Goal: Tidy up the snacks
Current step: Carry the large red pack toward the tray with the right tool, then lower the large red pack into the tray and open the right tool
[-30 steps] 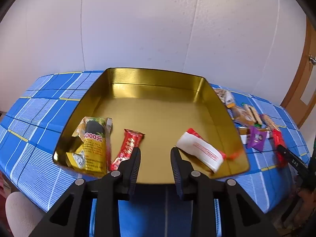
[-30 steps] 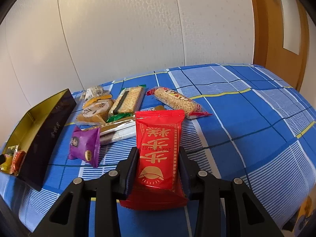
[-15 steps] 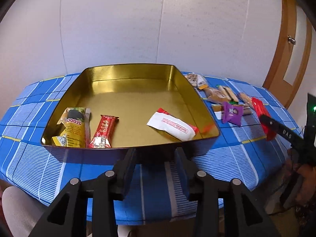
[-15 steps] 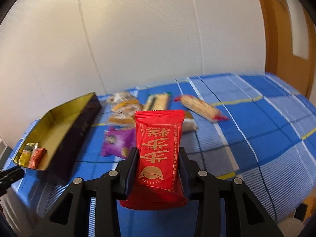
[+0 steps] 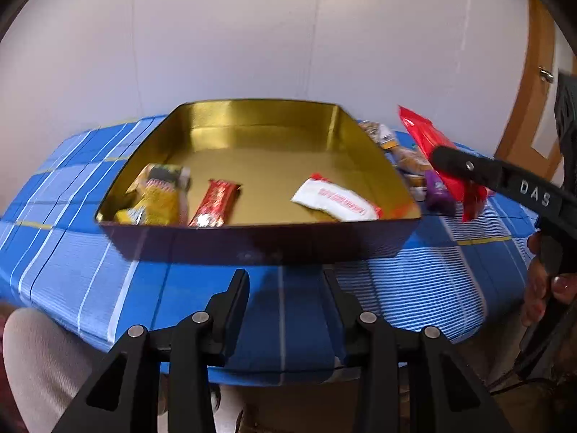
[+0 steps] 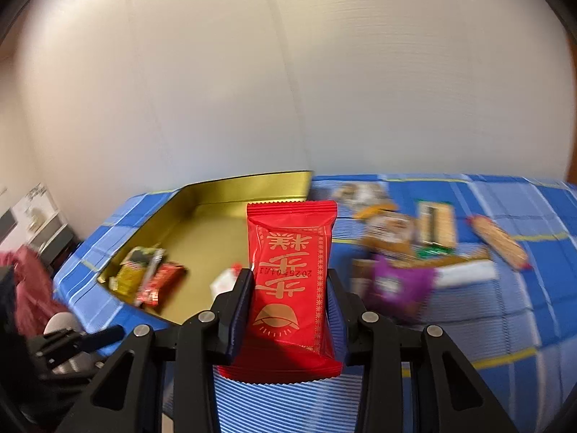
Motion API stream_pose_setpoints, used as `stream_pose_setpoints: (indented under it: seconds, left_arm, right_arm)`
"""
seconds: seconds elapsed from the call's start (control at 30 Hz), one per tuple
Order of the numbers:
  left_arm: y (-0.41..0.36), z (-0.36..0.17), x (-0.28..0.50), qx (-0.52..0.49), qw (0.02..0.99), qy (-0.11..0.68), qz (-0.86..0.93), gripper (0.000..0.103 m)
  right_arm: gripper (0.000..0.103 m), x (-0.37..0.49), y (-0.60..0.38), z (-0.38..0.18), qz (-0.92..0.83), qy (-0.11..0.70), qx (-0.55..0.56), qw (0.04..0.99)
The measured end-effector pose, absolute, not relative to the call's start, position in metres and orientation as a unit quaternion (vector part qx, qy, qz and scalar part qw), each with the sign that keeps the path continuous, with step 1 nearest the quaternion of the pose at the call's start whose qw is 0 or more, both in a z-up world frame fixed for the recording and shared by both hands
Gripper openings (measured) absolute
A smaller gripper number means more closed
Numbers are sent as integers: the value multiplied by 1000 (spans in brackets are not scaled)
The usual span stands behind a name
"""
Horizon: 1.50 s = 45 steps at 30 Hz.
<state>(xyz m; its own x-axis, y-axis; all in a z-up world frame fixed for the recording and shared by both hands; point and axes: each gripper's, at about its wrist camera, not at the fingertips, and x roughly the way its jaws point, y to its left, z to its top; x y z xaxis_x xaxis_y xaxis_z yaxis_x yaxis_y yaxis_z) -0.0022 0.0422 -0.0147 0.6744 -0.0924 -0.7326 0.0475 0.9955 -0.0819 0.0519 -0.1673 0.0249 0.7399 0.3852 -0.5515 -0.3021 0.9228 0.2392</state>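
Observation:
A gold tin tray (image 5: pixel 360 151) (image 6: pixel 230 189) sits on the blue checked tablecloth. It holds a yellow-green packet (image 5: pixel 158 195), a red bar (image 5: pixel 214 202) and a white packet (image 5: pixel 335 204). My right gripper (image 6: pixel 288 285) is shut on a red snack packet (image 6: pixel 290 270) and holds it in the air just right of the tray's near right corner; it also shows in the left wrist view (image 5: pixel 436 155). My left gripper (image 5: pixel 285 288) is open and empty, in front of the tray's near wall, off the table edge.
Several loose snacks lie on the cloth right of the tray: a purple packet (image 6: pixel 400 285), a white packet (image 6: pixel 465 274), wafer bars (image 6: pixel 436 223) and a long bar (image 6: pixel 499 241). A wooden door (image 5: pixel 523 115) stands at the right. The white wall is behind the table.
My right gripper has lifted the red packet and swung left toward the tray. My left gripper has drawn back from the tray, beyond the table edge.

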Motion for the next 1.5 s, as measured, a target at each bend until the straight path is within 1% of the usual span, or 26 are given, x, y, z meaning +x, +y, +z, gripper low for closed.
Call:
stream_pose_setpoints:
  seconds: [0.2, 0.43, 0.83, 0.87, 0.9, 1.03, 1.1, 1.2, 1.23, 1.27, 1.3, 1.33, 1.37, 1.4, 1.43, 1.47, 1.5]
  left_arm:
    - [47, -26, -1, -45, 905, 422, -32, 43]
    - [57, -36, 2, -67, 895, 442, -17, 43]
    - [67, -43, 3, -86, 887, 454, 2, 43]
    - [66, -43, 3, -86, 887, 454, 2, 43]
    - [66, -43, 2, -85, 887, 454, 1, 43]
    - [65, -43, 1, -84, 887, 453, -2, 43]
    - [64, -44, 2, -82, 887, 454, -5, 43]
    - [64, -45, 3, -82, 887, 453, -15, 43]
    - [63, -45, 2, -82, 887, 453, -22, 43]
    - [62, -45, 3, -83, 887, 453, -28, 43]
    - [61, -45, 3, -82, 887, 454, -33, 43]
    - [59, -44, 2, -80, 887, 454, -36, 49]
    - [58, -44, 1, -77, 887, 453, -39, 55]
    - [55, -45, 2, -76, 887, 453, -39, 66]
    - [54, -45, 2, -74, 888, 451, -42, 67]
    - [53, -44, 1, -74, 889, 450, -45, 67]
    - [52, -43, 1, -72, 890, 448, -48, 67]
  right_arm:
    - [39, 71, -113, 21, 236, 335, 47, 911]
    - [40, 95, -72, 9, 257, 372, 33, 891]
    - [40, 122, -51, -15, 256, 418, 39, 871]
    - [43, 125, -50, -17, 255, 422, 37, 870]
    - [43, 127, -49, -19, 253, 426, 36, 868]
    - [46, 124, -48, -16, 257, 409, 30, 875]
    - [50, 117, -56, -10, 254, 396, 31, 882]
    - [51, 108, -70, -3, 250, 385, 41, 887]
    - [53, 105, -74, -1, 247, 383, 44, 889]
    - [58, 102, -82, 1, 244, 381, 50, 891]
    - [61, 99, -89, 3, 241, 377, 56, 892]
    - [67, 94, -99, 5, 235, 373, 64, 895]
    - [70, 92, -104, 7, 231, 370, 68, 897]
    - [72, 89, -111, 9, 233, 365, 75, 898]
    - [81, 86, -118, 11, 230, 364, 80, 899]
    - [84, 83, -126, 13, 219, 364, 82, 901]
    - [84, 80, -134, 14, 212, 362, 84, 904]
